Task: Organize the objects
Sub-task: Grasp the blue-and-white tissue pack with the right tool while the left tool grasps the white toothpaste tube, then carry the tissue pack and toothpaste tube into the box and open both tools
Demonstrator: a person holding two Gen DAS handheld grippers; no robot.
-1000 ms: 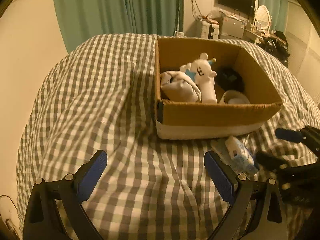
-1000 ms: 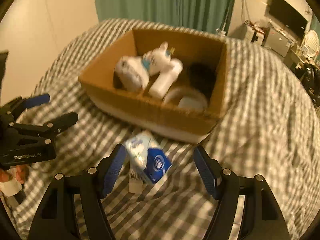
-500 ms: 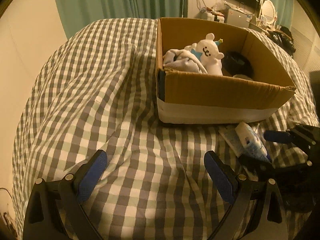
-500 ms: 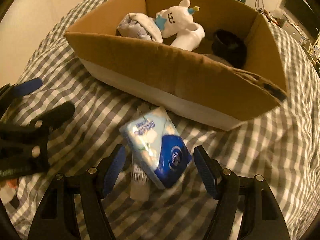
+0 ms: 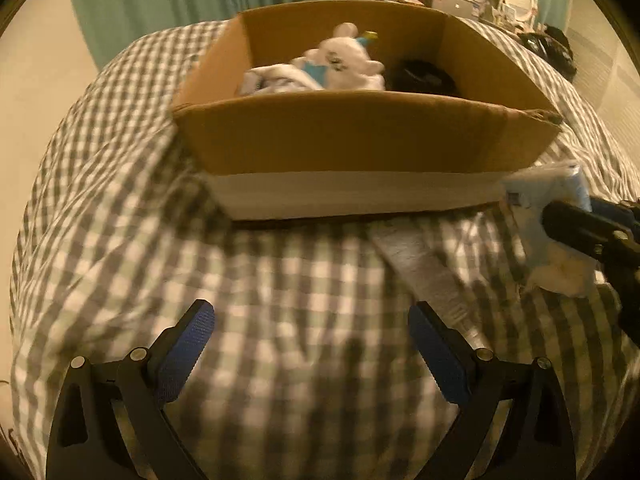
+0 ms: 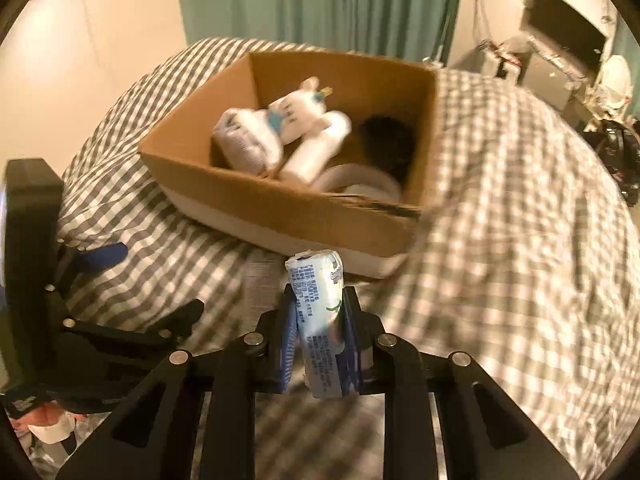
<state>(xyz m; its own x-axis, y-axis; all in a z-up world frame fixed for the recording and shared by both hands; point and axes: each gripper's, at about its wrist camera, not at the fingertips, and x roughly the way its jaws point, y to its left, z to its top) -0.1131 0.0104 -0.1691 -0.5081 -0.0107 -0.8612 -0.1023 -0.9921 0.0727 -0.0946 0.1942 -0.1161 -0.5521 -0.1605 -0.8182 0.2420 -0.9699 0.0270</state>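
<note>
My left gripper (image 5: 310,354) hangs released, nothing between its jaws, over the checked blanket (image 5: 120,208). Ahead of it sits the cardboard box (image 5: 360,140). My right gripper (image 6: 318,334) has just been closing and now grasps the tissue pack (image 6: 320,312), just short of the box.

A grey-and-white checked bedspread (image 5: 120,200), a brown cardboard box (image 5: 360,136), green curtains (image 6: 320,0), blue-and-white tissue pack (image 6: 318,300).
</note>
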